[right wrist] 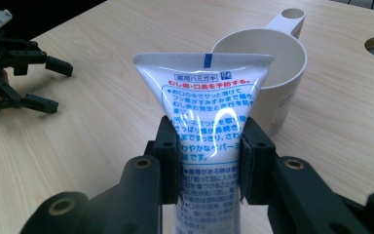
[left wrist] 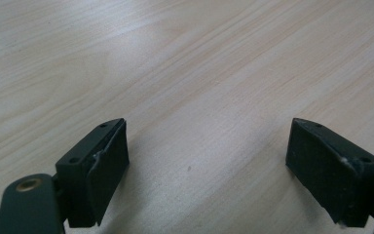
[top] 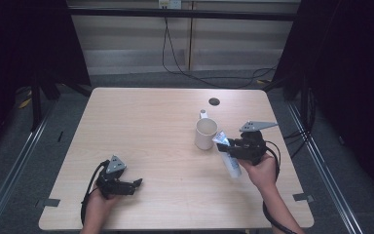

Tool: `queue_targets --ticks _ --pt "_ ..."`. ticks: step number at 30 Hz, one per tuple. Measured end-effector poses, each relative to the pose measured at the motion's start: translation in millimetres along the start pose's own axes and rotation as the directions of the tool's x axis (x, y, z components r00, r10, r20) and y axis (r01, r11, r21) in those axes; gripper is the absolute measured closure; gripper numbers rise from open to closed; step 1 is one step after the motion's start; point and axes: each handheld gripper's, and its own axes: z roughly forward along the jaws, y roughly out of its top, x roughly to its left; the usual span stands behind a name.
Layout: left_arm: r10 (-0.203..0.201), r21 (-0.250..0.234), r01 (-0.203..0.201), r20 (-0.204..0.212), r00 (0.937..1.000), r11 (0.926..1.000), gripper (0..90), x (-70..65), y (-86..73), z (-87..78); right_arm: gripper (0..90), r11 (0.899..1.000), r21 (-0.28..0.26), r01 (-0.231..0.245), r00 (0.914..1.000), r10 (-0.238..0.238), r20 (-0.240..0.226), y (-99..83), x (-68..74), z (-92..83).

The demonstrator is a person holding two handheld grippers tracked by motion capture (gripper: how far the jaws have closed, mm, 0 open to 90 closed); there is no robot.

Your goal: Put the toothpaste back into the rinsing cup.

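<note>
A white toothpaste tube (right wrist: 207, 112) with blue and red print is clamped between the jaws of my right gripper (right wrist: 209, 156), crimped end pointing away. In the high view the toothpaste tube (top: 232, 163) slants beside my right gripper (top: 231, 148), its crimped end near a cream cup (top: 206, 133). The cream cup (right wrist: 272, 68) stands upright just beyond the tube, its handle pointing away. My left gripper (top: 137, 184) rests low at the table's front left, open, with only bare wood between its fingertips (left wrist: 102, 165).
The light wooden table (top: 141, 122) has a round cable hole (top: 214, 101) behind the cup. Dark frames and floor rails flank the table. Cables run along the floor at the back.
</note>
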Motion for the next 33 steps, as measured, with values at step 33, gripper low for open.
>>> queue_targets --ticks 33 --pt "0.000 0.000 0.000 0.000 1.0000 1.0000 15.5 0.0 0.0 0.0 67.5 0.991 -0.134 0.002 0.9992 0.003 0.040 31.1 6.8 -13.3"
